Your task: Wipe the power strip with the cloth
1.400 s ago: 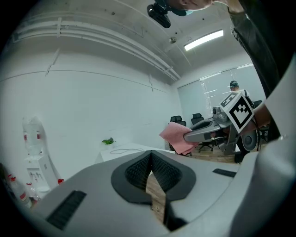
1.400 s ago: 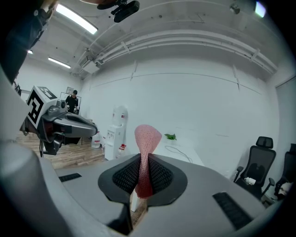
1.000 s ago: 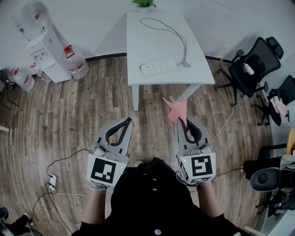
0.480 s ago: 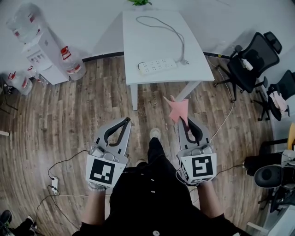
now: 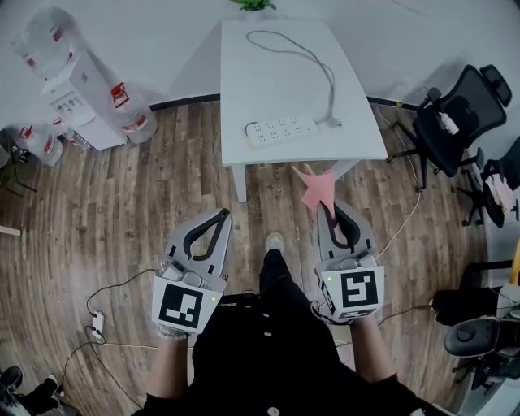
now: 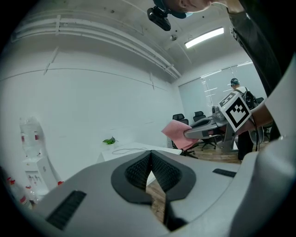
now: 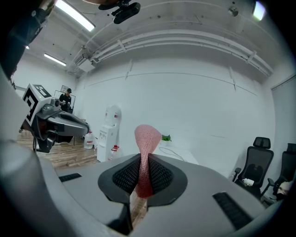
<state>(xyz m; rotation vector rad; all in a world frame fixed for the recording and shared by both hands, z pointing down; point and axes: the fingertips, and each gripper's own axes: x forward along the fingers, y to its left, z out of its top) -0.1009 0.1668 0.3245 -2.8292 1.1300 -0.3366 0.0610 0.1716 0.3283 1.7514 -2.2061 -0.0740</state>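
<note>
A white power strip (image 5: pixel 280 130) lies near the front edge of the white table (image 5: pixel 357 138), its cable (image 5: pixel 313 57) looping back across the top. My right gripper (image 5: pixel 328 213) is shut on a pink cloth (image 5: pixel 314 187), which sticks up past the jaws just short of the table's front edge; the cloth (image 7: pixel 146 139) stands between the pads in the right gripper view. My left gripper (image 5: pixel 225 214) is shut with nothing in it, over the wood floor left of the cloth. The left gripper view shows the cloth (image 6: pixel 178 134) off to the right.
A water dispenser (image 5: pixel 77 89) and spare bottles (image 5: pixel 32 138) stand at the left wall. Black office chairs (image 5: pixel 455 122) crowd the right side. A floor power strip (image 5: pixel 96 323) with cables lies at lower left. A small plant (image 5: pixel 253 5) sits at the table's far edge.
The person has stepped toward the table, one foot forward. Both grippers keep their hold and spacing; the pink cloth now sits closer to the table's front edge.
</note>
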